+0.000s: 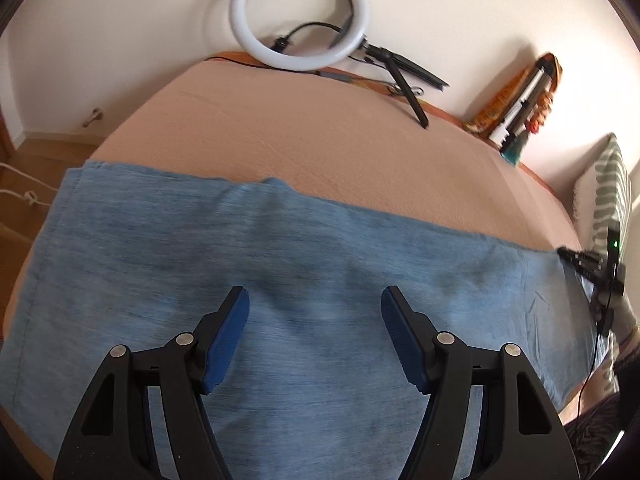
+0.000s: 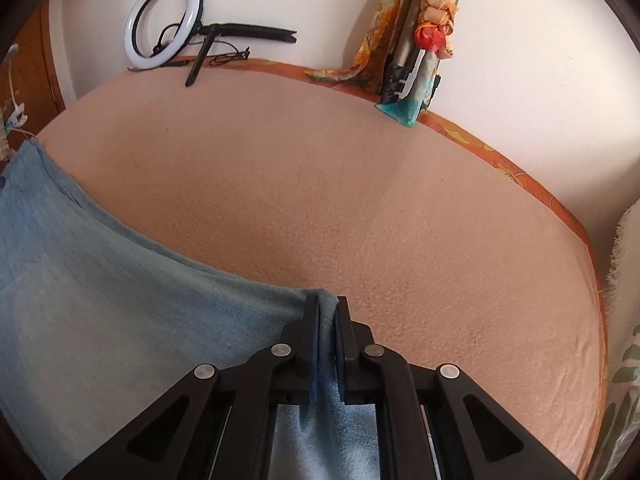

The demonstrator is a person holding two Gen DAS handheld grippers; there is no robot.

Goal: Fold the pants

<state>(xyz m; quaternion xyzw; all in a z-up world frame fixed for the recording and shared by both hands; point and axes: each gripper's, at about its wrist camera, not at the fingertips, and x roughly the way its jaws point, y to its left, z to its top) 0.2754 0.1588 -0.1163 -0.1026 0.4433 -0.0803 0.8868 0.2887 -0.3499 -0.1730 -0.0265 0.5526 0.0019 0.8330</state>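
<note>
A home bedroom: peach-covered bed point(image 2: 320, 200), pillow point(image 1: 608, 184), ring light point(image 1: 300, 16).

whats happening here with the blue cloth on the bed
A person is folding a pair of blue pants spread on a bed with a peach cover, holding a gripper in each hand. The right gripper is shut on an edge of the pants, fabric pinched between its fingers. The left gripper is open above the middle of the fabric, gripping nothing. A ring light leans against the wall at the far side of the bed.
</note>
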